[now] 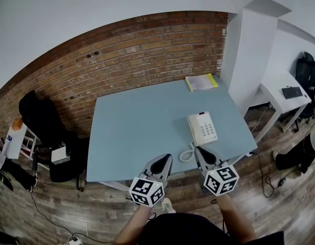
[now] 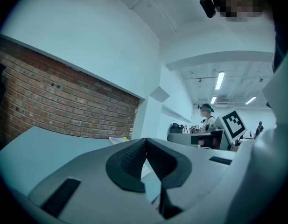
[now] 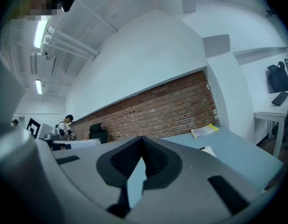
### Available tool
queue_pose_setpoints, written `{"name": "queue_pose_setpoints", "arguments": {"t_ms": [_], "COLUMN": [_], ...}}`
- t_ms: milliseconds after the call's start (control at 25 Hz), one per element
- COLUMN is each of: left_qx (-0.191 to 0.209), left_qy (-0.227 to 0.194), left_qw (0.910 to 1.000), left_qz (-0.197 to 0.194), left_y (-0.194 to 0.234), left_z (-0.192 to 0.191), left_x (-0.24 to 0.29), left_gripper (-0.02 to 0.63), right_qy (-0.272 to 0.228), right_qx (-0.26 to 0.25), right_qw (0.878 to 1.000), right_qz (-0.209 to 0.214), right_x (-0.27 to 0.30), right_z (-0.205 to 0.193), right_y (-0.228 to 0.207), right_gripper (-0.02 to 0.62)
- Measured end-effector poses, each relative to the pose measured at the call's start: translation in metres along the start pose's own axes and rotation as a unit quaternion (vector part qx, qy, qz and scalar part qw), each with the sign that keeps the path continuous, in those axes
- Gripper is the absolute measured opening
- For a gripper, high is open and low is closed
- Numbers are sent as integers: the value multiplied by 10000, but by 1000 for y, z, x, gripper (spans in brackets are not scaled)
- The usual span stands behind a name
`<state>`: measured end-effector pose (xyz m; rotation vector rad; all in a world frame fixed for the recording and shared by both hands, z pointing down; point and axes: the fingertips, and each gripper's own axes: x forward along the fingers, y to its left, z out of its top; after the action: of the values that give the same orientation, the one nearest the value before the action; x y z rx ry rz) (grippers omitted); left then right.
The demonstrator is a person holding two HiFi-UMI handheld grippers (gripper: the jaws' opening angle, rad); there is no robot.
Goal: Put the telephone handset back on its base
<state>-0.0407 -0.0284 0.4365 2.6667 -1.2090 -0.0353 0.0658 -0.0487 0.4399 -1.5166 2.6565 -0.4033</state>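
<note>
A white telephone [image 1: 202, 128] sits on the right half of the pale blue table [image 1: 131, 131], near its front edge. The handset [image 1: 193, 125] looks to lie along the left side of the base, and a coiled cord [image 1: 186, 154] curls from its near end. My left gripper [image 1: 168, 156] is over the table's front edge, left of the cord, shut with nothing in it. My right gripper [image 1: 197, 148] points at the phone's near end, shut and empty. In the left gripper view the pads [image 2: 134, 160] meet at the tip. The right gripper [image 3: 142, 138] has its jaws together too.
A yellow-edged book [image 1: 201, 82] lies at the table's far right corner. A brick wall [image 1: 147, 50] runs behind the table. A black chair [image 1: 42, 120] stands to the left. A white pillar [image 1: 249, 60] and a white desk [image 1: 280, 93] stand on the right. A cable [image 1: 262, 170] trails across the floor.
</note>
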Motion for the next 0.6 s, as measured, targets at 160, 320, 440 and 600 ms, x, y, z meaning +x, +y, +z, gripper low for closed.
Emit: {"name": "queue_pose_setpoints", "arguments": {"t_ms": [160, 320, 440, 600], "left_qx": [33, 63, 87, 107], "left_qy": [4, 13, 14, 20], "left_qw": [10000, 10000, 9999, 9999], "left_qz": [-34, -45, -50, -80], "left_y": [-13, -24, -29, -35], "left_z": [-1, -1, 1, -1], "left_x": [-3, -4, -5, -9], "left_gripper": [9, 9, 9, 9], "right_qy": [-34, -90, -125, -135], "right_qx": [-4, -19, -7, 11], "right_qw": [10000, 10000, 9999, 9999], "right_qz": [7, 23, 17, -11], "right_x": [-9, -18, -23, -30], "right_z": [2, 6, 9, 6], "right_y": [0, 0, -1, -1], "right_gripper": [12, 12, 12, 12]}}
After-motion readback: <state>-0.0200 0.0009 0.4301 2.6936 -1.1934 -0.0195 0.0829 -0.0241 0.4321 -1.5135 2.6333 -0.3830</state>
